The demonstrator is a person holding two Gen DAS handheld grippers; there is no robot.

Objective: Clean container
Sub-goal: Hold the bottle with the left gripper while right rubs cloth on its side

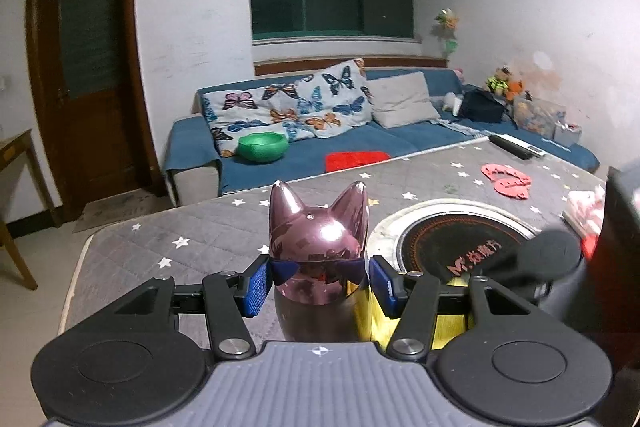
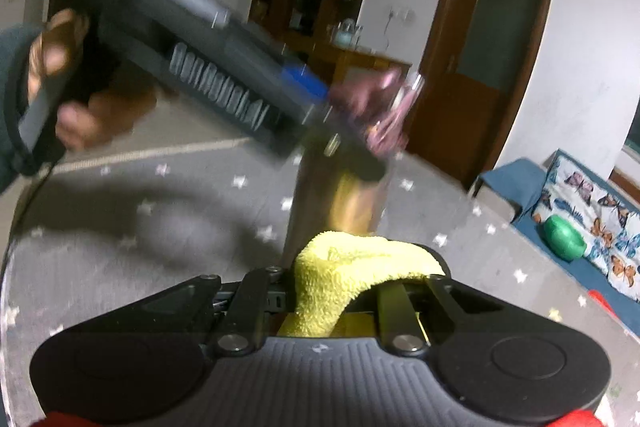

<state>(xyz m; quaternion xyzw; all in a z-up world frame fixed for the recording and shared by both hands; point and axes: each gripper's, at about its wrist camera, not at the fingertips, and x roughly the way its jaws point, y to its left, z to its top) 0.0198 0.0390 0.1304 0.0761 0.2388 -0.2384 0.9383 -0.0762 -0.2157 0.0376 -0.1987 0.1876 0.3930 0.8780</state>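
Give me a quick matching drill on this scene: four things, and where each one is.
Things:
1. cat-head bottle
2. yellow cloth
3. green bowl
4. butterfly pillow

Places:
A. on the blue sofa seat
B. leaning against the sofa back
C. clamped in the left gripper
D. held in the right gripper

Pairs: 1-C, 2-D, 3-A, 4-B

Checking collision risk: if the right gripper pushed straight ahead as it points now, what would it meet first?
Probably the shiny pink cat-eared metal container. The right gripper, clamping a yellow terry cloth, already looks pressed against its body, though blur leaves contact uncertain.
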